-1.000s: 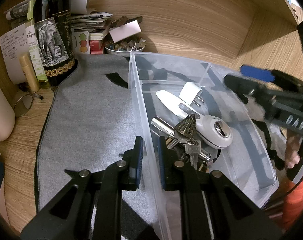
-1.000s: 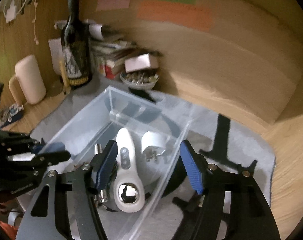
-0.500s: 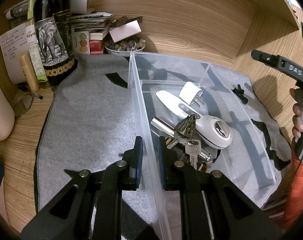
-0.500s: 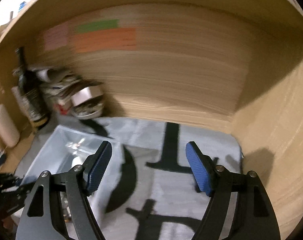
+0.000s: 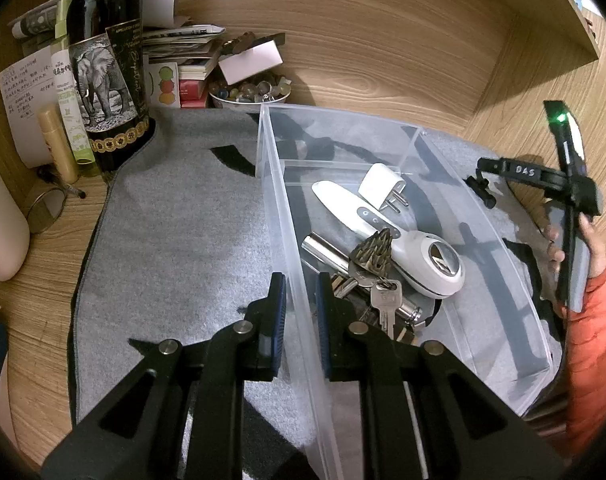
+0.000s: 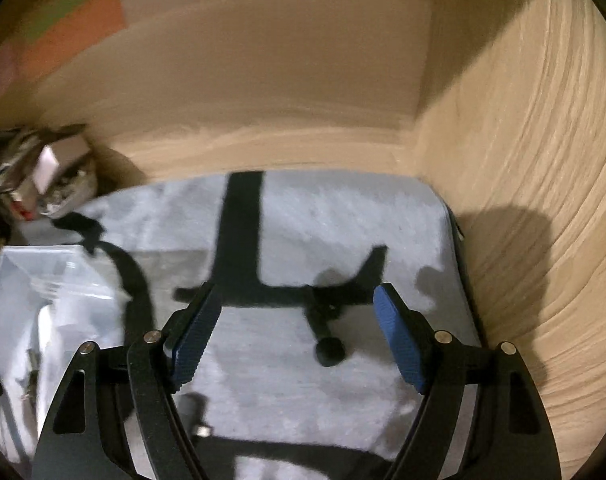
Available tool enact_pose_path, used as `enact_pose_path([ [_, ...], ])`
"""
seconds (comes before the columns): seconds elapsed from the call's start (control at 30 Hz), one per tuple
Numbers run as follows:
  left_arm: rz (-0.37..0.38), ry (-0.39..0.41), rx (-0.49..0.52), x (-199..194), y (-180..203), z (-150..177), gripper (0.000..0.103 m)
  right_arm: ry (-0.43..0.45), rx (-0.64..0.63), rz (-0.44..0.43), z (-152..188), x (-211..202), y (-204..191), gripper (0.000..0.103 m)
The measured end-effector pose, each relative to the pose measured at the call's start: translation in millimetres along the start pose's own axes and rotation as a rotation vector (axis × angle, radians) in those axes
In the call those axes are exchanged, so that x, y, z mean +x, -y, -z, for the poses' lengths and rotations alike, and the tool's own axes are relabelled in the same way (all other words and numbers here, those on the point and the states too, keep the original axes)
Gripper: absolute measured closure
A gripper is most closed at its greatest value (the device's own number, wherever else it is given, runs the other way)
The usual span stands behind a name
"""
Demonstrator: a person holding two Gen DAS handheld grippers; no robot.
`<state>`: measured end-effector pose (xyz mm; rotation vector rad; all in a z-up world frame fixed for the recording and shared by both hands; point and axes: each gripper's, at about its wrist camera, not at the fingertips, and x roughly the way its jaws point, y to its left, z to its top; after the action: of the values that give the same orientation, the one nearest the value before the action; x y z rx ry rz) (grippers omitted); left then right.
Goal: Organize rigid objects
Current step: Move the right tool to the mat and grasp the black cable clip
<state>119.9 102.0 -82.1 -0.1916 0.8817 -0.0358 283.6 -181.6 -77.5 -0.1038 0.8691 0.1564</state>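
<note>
While the left gripper (image 5: 299,312) is clamped on the near wall of the clear bin (image 5: 483,216), its pads pinching the plastic at the lower centre of the left wrist view, the right gripper (image 6: 299,336) is seen with jaws opening wide and nothing between them. A small black clamp-like piece (image 6: 329,320) is noted on the grey mat (image 6: 343,216), lying just ahead of the right gripper, slightly right of centre between the blue pads; its exact identity cannot be told through the blur. Its long axis is judged to run from lower centre toward upper right of the right wrist frame, oblique to the jaw line. The bin is seen at the left edge of that frame, already loaded with a white handheld device (image 5: 419,256), a white plug adapter (image 5: 383,186) and keys (image 5: 383,300). The right hand is judged the nearer; a short descent with slight roll is probably required.
</note>
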Motion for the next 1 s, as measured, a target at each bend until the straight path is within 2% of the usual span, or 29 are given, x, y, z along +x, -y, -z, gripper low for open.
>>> enact_pose_path([
  [0.2, 0.0, 0.0, 0.001, 0.2, 0.2, -0.2, 0.09, -0.064, 0.06, -0.008, 2.4, 20.6, 15.9, 0.031],
  [0.37, 0.001, 0.0, -0.001, 0.1, 0.1, -0.1, 0.09, -0.118, 0.048, -0.024, 4.8, 37.1, 14.2, 0.052],
  [0.5, 0.0, -0.001, -0.001, 0.2, 0.3, -0.3, 0.09, -0.13, 0.037, -0.034, 6.8, 43.0, 14.8, 0.078],
  [0.73, 0.0, -0.001, 0.0, -0.4, -0.2, 0.3, 0.09, -0.084, 0.022, -0.053, 3.7, 30.2, 11.2, 0.08],
  [1.0, 0.0, -0.001, 0.0, -0.1, 0.0, -0.2, 0.09, -0.014, -0.022, -0.081, -3.1, -5.5, -3.7, 0.08],
])
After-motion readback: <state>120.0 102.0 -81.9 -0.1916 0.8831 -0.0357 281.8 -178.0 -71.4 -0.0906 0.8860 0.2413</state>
